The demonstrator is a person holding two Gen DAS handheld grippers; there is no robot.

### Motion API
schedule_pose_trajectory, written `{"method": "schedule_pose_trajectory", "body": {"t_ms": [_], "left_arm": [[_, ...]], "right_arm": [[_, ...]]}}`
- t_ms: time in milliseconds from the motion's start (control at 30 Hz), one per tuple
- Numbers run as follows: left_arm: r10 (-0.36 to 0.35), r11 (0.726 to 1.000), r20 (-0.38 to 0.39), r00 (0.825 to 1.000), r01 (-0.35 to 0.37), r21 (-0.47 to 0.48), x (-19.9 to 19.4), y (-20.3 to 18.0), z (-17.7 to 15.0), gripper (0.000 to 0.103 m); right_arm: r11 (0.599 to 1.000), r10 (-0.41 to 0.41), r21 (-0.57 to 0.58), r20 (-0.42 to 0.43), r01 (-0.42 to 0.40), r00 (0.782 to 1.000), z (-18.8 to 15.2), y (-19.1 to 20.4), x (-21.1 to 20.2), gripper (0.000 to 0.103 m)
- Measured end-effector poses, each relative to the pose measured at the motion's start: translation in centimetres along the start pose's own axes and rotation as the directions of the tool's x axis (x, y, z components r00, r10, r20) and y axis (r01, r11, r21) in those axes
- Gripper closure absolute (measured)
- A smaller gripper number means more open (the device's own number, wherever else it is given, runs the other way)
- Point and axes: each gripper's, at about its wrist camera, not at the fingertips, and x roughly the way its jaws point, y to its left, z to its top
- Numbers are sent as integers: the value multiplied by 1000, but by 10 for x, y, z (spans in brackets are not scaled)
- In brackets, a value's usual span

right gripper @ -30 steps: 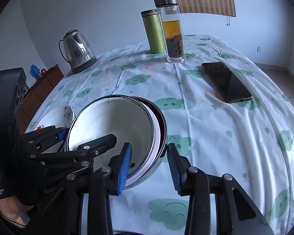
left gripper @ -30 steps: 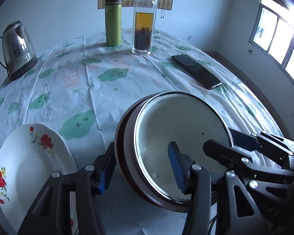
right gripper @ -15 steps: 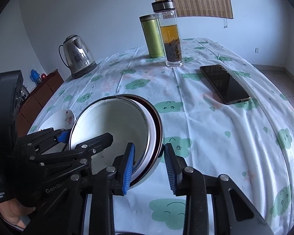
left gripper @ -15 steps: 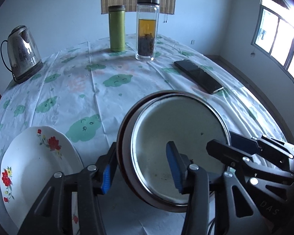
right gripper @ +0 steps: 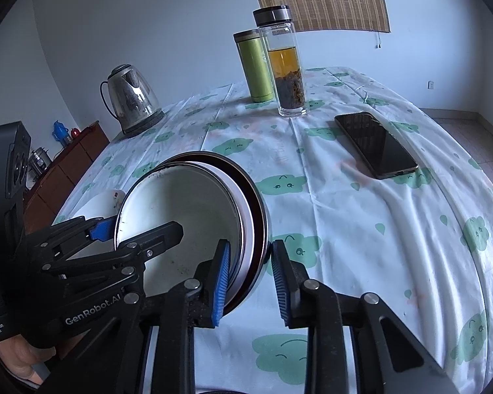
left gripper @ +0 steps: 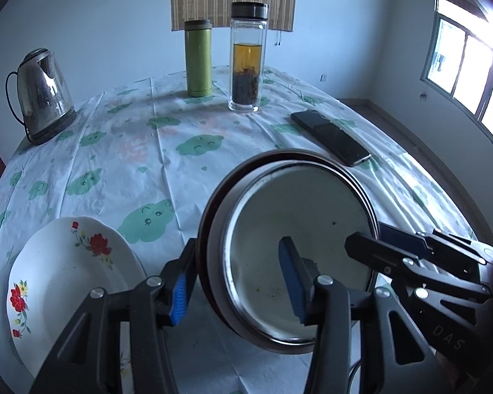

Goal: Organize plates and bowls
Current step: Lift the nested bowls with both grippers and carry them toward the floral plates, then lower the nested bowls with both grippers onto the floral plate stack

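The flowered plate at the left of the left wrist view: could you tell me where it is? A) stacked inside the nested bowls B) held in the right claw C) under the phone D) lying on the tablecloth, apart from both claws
D: the flowered plate lies on the tablecloth, while the left claw and right claw both straddle the rim of the nested bowls.
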Motion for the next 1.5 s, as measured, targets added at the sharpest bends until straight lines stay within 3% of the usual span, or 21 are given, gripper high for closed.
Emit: {"method": "schedule_pose_trajectory", "body": {"t_ms": [667, 1500], "left_arm": [[7, 998, 104, 995, 0, -66, -30, 18, 9, 56], [73, 995, 202, 977, -58, -80, -65, 35, 8, 56]], "right_arm": [[995, 8, -96, 78, 0, 997, 14, 34, -31, 75], [988, 45, -150, 85, -31, 995, 18, 60, -31, 75]]}}
